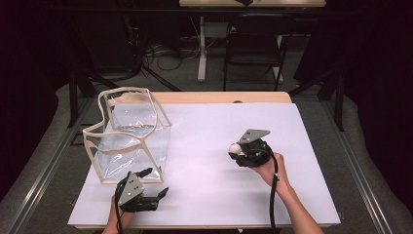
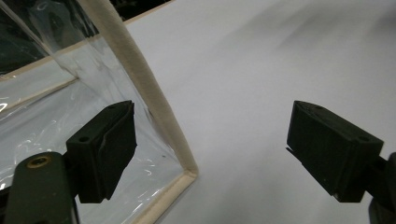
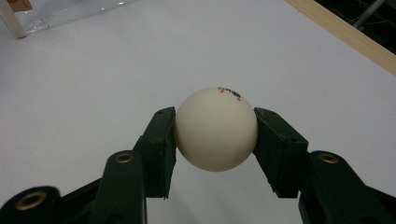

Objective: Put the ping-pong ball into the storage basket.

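White ball (image 3: 216, 129) clamped between right tool (image 3: 215, 140) pads, above table (image 3: 93, 102)

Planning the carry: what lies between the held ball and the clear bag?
Nothing: the high view shows bare white table between the ball and the clear bag.

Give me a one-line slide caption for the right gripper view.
Right gripper clamps a white ball between its black jaws above the white table.

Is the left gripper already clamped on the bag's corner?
No, the left gripper stands wide open, with the clear bag's cream-trimmed corner between its jaws, unpressed.
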### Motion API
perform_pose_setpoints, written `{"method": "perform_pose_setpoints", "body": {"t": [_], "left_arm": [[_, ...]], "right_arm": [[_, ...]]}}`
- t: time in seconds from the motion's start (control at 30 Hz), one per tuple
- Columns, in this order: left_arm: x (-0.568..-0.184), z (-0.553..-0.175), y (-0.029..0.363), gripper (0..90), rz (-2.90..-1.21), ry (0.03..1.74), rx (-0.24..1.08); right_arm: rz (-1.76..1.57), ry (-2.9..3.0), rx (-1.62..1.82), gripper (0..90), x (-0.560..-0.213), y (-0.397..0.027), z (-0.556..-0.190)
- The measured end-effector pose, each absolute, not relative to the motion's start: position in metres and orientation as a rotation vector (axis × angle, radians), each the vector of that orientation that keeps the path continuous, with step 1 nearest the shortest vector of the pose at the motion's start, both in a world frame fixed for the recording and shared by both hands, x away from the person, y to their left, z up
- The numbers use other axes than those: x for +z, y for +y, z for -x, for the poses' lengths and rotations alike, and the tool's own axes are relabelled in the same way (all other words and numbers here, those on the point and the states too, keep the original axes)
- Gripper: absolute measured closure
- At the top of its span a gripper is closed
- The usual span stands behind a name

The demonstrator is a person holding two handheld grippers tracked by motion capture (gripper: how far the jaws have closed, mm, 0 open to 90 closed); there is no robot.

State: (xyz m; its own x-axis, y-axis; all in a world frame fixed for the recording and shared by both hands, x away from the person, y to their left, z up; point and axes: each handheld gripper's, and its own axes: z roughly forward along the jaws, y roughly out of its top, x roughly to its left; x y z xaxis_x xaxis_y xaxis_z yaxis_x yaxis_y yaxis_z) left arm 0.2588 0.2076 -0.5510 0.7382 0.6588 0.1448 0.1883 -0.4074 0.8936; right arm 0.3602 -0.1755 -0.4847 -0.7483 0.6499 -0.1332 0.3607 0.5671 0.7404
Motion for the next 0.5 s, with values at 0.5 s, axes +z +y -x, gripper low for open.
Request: {"method": "perform_pose_setpoints", "body": {"t": [0.5], "left_arm": [[-0.552, -0.260, 0.207, 15.9, -1.952, 0.640, 0.602]], "right_arm": [[-0.794, 2.425, 1.029, 50.7, -0.477, -0.161, -0.368]]}}
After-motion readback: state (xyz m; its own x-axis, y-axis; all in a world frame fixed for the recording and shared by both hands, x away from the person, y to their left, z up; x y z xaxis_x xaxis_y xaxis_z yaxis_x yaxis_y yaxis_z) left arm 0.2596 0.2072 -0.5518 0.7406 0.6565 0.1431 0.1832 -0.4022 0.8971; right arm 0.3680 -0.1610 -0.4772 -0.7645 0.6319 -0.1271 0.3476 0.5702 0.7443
